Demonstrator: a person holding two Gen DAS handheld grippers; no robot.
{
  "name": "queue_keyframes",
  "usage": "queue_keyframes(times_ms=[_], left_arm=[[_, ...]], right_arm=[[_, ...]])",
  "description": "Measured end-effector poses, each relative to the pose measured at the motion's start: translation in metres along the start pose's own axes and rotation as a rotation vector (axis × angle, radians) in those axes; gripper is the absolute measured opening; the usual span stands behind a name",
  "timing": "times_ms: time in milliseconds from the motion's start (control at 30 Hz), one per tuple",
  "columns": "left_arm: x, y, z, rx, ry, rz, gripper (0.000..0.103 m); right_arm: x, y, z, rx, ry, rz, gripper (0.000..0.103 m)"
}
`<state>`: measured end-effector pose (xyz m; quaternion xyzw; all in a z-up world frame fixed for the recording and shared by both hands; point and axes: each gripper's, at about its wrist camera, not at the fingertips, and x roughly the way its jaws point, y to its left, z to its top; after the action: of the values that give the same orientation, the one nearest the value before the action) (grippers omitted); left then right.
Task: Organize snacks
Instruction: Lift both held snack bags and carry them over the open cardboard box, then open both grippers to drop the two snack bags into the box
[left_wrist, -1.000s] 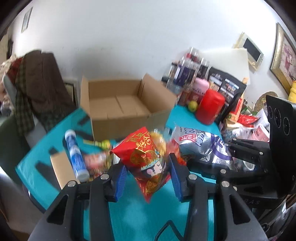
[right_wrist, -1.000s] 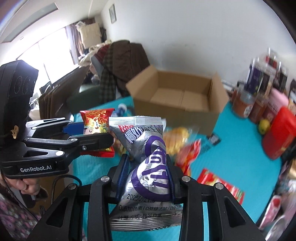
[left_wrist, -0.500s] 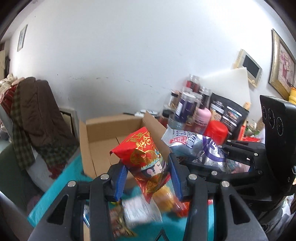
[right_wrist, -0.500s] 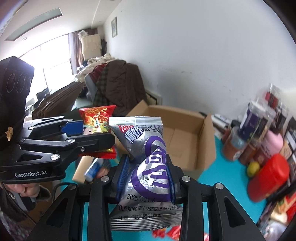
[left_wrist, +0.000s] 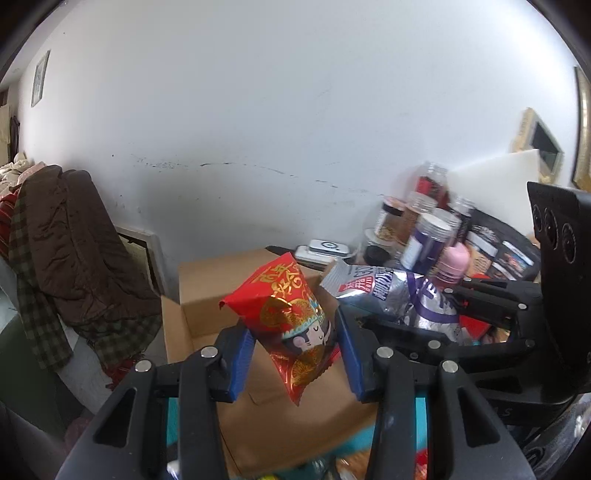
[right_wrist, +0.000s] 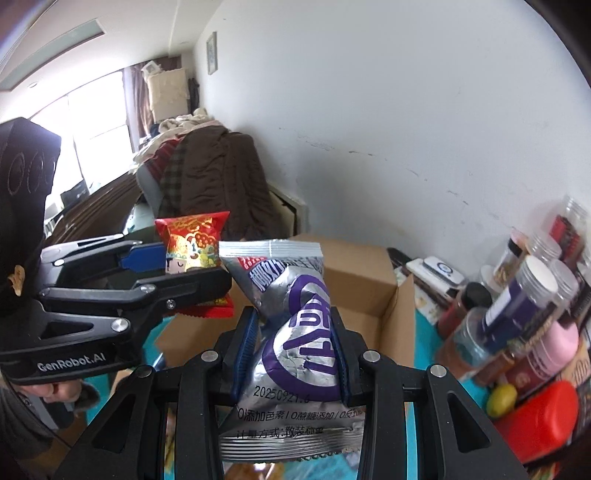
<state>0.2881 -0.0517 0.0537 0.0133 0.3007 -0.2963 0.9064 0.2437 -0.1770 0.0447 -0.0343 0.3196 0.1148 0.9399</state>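
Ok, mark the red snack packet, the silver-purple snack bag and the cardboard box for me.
red snack packet (left_wrist: 291, 314): left wrist view, printed front face.
silver-purple snack bag (right_wrist: 295, 332): right wrist view, purple logo on its front.
cardboard box (right_wrist: 400, 314): right wrist view, right side flap.

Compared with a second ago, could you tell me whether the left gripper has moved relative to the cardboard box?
Yes. The left gripper carried its red snack packet forward to the cardboard box.

Prob. a home: clothes pile (right_wrist: 207, 177), framed pic (right_wrist: 211, 51), jars (right_wrist: 532, 291).
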Motion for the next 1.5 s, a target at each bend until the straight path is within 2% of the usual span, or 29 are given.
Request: queue_keyframes(times_ms=[167,333,600,800,1033,1100,1167,1233,1500], left_arm=[[0.038,0.016,0.011,-0.006,0.052,0.045,0.042],[0.079,0.028,0.015,-0.002,0.13,0.082,0.042],[0.131,0.03,0.0,0.041,0.254,0.146,0.042],[0.157,0.03,-0.016,0.049,0.352,0.153,0.042],[0.172,0.034,-0.025,0.024,0.424,0.158,0.043],[0.174,0.036,-0.026,0.016,0.441,0.179,0.043],[0.174,0.036,-0.025,0.015,0.448,0.195,0.047],[0.17,0.037,-0.024,0.01,0.439,0.202,0.053],[0.129,0.031,-0.006,0.003,0.359,0.228,0.054]], right_arm=[[0.039,-0.021,0.013,0.021,0.076,-0.006,0.036],[0.075,-0.036,0.009,0.041,0.157,-0.004,0.036],[0.12,-0.048,-0.001,0.051,0.27,-0.012,0.036],[0.143,-0.051,-0.011,0.054,0.34,-0.024,0.037],[0.156,-0.057,-0.019,0.067,0.387,-0.054,0.039],[0.157,-0.058,-0.019,0.065,0.393,-0.068,0.047],[0.155,-0.056,-0.018,0.06,0.394,-0.073,0.049],[0.152,-0.055,-0.016,0.055,0.387,-0.083,0.049],[0.114,-0.05,-0.002,0.056,0.318,-0.116,0.049]])
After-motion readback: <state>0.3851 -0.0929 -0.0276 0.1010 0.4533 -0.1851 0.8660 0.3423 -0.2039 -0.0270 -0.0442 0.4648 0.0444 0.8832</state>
